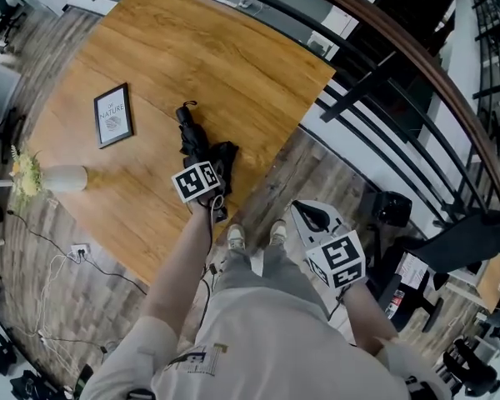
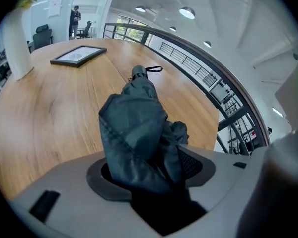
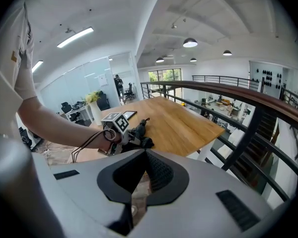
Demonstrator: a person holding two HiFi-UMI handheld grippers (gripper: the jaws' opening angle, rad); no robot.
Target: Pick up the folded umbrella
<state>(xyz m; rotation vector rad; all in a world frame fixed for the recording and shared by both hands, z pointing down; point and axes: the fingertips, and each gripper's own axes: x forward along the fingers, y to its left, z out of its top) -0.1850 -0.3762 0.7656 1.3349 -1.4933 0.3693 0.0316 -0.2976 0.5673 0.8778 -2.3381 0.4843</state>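
Observation:
The folded umbrella (image 1: 198, 140) is black and lies on the round wooden table (image 1: 233, 57) near its front edge, its strap loop pointing away. My left gripper (image 1: 219, 167) is down on the umbrella's near, loosely bunched end. In the left gripper view the dark fabric (image 2: 139, 128) fills the gap of that gripper (image 2: 150, 163) and touches both pads. My right gripper (image 1: 310, 216) hangs off the table over the floor, by the person's feet, with its jaws together and nothing in them (image 3: 145, 156). From there the umbrella (image 3: 138, 132) shows beyond the left hand.
A framed picture (image 1: 113, 115) lies flat on the table's left part. A white vase (image 1: 62, 178) with flowers stands at the left edge. A dark railing (image 1: 400, 73) curves past the table's right side. Cables (image 1: 67, 257) trail on the floor.

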